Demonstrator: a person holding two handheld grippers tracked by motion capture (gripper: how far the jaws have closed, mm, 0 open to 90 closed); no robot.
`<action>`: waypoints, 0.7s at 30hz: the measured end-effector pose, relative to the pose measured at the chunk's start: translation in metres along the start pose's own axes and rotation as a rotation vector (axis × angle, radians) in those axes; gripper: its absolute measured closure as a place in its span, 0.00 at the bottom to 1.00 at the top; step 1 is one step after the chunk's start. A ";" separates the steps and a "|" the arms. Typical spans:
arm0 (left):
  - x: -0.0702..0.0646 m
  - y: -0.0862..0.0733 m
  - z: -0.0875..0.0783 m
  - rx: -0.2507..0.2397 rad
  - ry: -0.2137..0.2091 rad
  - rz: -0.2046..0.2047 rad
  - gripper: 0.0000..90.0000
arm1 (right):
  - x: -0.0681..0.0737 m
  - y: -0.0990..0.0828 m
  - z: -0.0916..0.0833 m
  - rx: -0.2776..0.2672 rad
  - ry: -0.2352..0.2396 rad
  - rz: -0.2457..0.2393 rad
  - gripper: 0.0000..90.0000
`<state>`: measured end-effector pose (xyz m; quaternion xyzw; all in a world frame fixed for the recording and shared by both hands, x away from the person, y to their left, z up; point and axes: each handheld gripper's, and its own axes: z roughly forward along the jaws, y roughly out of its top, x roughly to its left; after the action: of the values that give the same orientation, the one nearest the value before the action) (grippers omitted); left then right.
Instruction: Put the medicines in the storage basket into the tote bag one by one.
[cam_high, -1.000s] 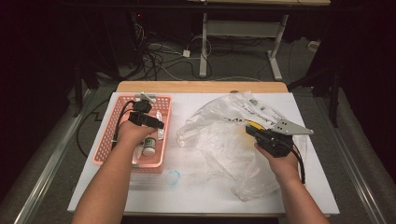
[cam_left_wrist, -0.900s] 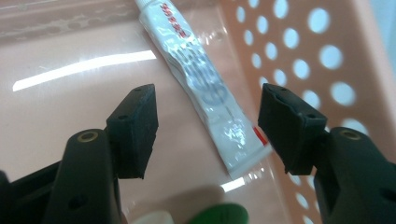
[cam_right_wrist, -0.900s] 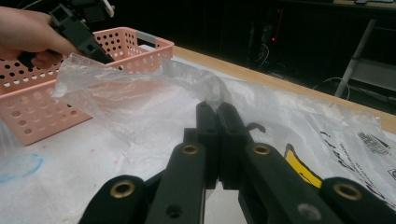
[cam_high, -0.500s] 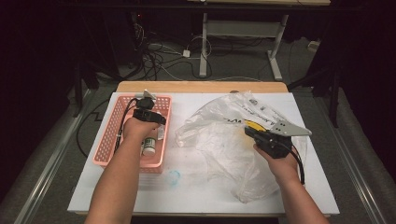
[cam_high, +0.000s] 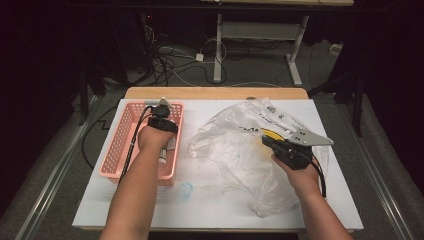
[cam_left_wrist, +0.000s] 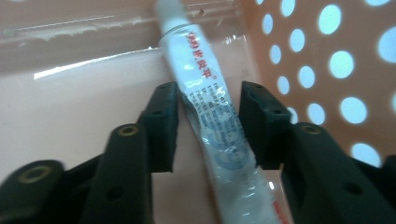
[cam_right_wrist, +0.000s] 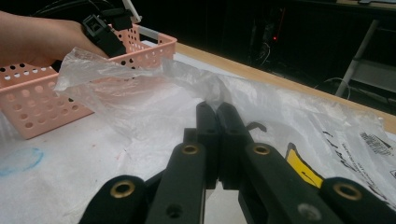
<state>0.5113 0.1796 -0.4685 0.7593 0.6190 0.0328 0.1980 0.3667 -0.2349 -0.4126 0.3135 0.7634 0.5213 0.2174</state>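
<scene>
- My left gripper (cam_left_wrist: 208, 126) is down inside the pink perforated basket (cam_high: 121, 145), on the left part of the white table (cam_high: 210, 200).
- Its jaws have just been closing, and a white tube with red and blue print (cam_left_wrist: 212, 126), sealed in a clear packet, lies between them on the basket floor.
- In the left gripper view one pad sits right against the tube's side while the other is a little apart from it, so nothing is pinched yet.
- The tube runs slantwise between the pads, its capped end pointing away from me toward the basket's holed wall.
- My right gripper (cam_right_wrist: 217, 114) has its jaws clamped together on a fold of the clear plastic bag (cam_high: 250, 150), which bunches up just past the fingertips.
- The bag is spread over the right half of the table, crumpled, with black print and a yellow patch (cam_right_wrist: 302, 172) showing beside the right jaws.
- In the high view a faint blue mark (cam_high: 186, 190) sits on the table just in front of the basket.
</scene>
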 end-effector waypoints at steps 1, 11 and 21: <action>0.000 0.000 0.000 -0.005 0.001 -0.001 0.70 | 0.000 0.000 0.000 0.002 0.000 -0.003 1.00; -0.005 -0.001 0.001 -0.031 -0.001 0.009 0.76 | 0.000 0.000 0.000 -0.003 -0.001 0.002 1.00; -0.006 -0.002 -0.007 -0.060 0.008 0.036 0.77 | -0.001 0.001 -0.002 -0.005 -0.005 -0.002 1.00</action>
<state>0.5059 0.1759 -0.4615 0.7637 0.6049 0.0582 0.2176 0.3663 -0.2364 -0.4115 0.3133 0.7620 0.5221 0.2206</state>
